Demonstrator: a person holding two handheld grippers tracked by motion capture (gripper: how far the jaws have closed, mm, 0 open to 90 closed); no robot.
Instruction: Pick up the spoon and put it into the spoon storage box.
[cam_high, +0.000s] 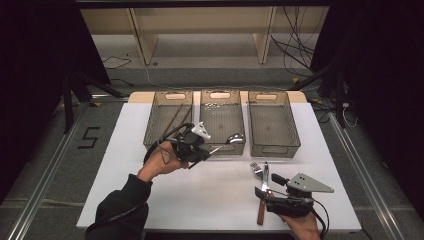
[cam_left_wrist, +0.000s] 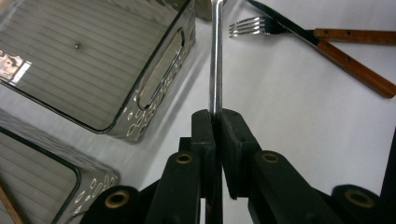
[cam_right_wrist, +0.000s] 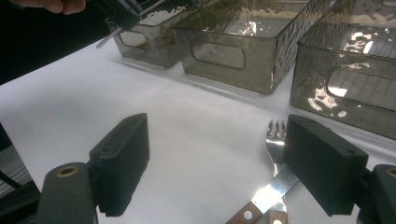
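Observation:
My left gripper (cam_high: 204, 152) hovers over the white table in front of the left and middle bins, shut on the handle of a metal spoon (cam_high: 231, 139). The spoon's bowl reaches over the near rim of the middle bin (cam_high: 222, 121). In the left gripper view the jaws (cam_left_wrist: 215, 117) pinch the shiny spoon handle (cam_left_wrist: 215, 56). My right gripper (cam_high: 269, 185) rests low at the front right and stands open. A fork (cam_right_wrist: 276, 138) and a wooden-handled knife (cam_right_wrist: 267, 193) lie on the table just inside its right jaw, with the gripper (cam_right_wrist: 219, 158) touching neither.
Three smoky clear bins stand in a row at the back: left bin (cam_high: 168, 120) with thin brown sticks inside, the middle one, and the right bin (cam_high: 273, 122). The fork (cam_high: 256, 169) and knife (cam_high: 261, 207) lie side by side. Wide bare tabletop (cam_high: 210, 190) lies between my hands.

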